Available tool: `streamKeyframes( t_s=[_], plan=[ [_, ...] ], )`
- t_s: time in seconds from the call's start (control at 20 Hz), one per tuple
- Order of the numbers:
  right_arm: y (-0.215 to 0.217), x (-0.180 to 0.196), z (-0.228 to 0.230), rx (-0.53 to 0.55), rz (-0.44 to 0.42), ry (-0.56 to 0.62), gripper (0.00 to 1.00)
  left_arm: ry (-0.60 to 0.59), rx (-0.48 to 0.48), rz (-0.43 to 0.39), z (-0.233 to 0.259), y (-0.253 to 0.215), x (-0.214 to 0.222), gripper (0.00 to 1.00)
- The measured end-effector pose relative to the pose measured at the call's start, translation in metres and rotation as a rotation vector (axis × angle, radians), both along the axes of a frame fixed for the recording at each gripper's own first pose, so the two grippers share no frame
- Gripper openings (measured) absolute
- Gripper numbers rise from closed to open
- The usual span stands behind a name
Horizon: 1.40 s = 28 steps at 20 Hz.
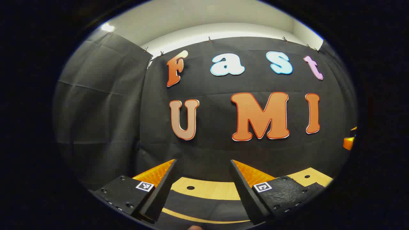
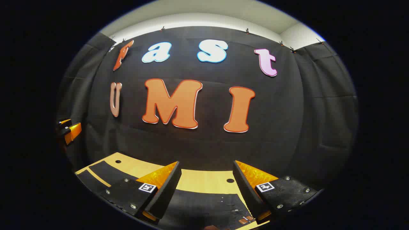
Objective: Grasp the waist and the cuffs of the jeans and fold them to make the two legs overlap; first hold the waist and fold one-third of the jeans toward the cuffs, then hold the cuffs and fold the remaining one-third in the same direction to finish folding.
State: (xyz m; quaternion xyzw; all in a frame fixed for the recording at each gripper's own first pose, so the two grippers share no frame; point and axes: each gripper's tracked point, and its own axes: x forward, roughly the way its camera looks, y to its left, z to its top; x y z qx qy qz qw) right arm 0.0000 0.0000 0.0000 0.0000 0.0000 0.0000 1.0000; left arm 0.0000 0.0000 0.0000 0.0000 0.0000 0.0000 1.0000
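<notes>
I hold left claw and right claw raised, both released and grasping nothing, facing the booth wall; dark jeans lie flat on the wooden worktop below; no fold begun, I judge; next: drop to waist and cuffs.

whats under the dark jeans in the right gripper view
A wooden table with small holes lies under the jeans. Its surface beneath the cloth is covered.
</notes>
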Motion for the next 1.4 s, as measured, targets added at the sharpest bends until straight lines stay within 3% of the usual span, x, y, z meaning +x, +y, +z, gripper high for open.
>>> streamKeyframes(
  t_s=[0.25,0.55,0.7,0.95,1.15,1.4],
  plan=[
    [0.009,0.017,-0.019,-0.019,-0.04,0.073,0.98,0.008,-0.005,-0.094,-0.008,-0.019,0.038,0.95],
    [0.039,0.043,-0.024,-0.02,-0.021,0.136,0.98,-0.003,-0.019,-0.09,0.0,0.003,0.082,0.96],
    [0.048,0.048,-0.016,0.018,-0.019,0.121,0.98,-0.02,0.001,-0.093,0.006,0.008,0.094,0.97],
    [0.047,0.04,-0.002,0.011,-0.057,0.052,0.98,-0.009,-0.06,-0.106,0.0,0.011,0.092,0.98],
    [0.043,0.031,-0.014,0.016,-0.069,0.07,0.98,-0.008,-0.043,-0.092,0.0,0.028,0.087,0.98],
    [0.021,0.014,-0.049,0.023,-0.112,0.153,0.98,0.067,-0.023,0.045,-0.026,0.088,0.075,0.98]
  ],
)
